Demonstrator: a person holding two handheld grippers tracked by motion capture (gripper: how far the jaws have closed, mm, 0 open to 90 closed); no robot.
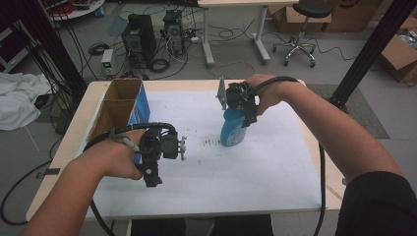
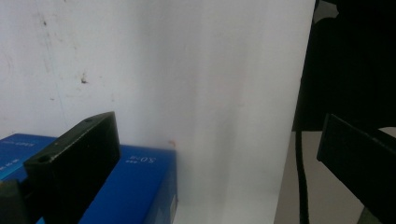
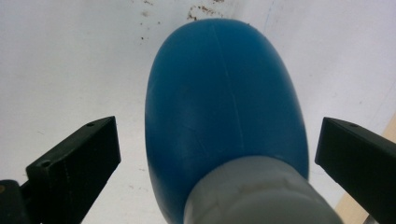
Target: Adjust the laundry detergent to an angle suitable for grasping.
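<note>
The blue bottle (image 1: pixel 231 129) stands upright mid-bench, cap up, the right gripper (image 3: pixel 217 154) above it with fingers wide either side (not touching). The left gripper (image 1: pixel 183 148) is also wide, beside the cardboard box (image 1: pixel 120 105) at the left edge.

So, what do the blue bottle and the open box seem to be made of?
The blue bottle looks like smooth plastic: a faint mould seam and soft sheen, with a pale grey cap. The open box looks like cardboard: matt brown inside, printed blue outside.
</note>
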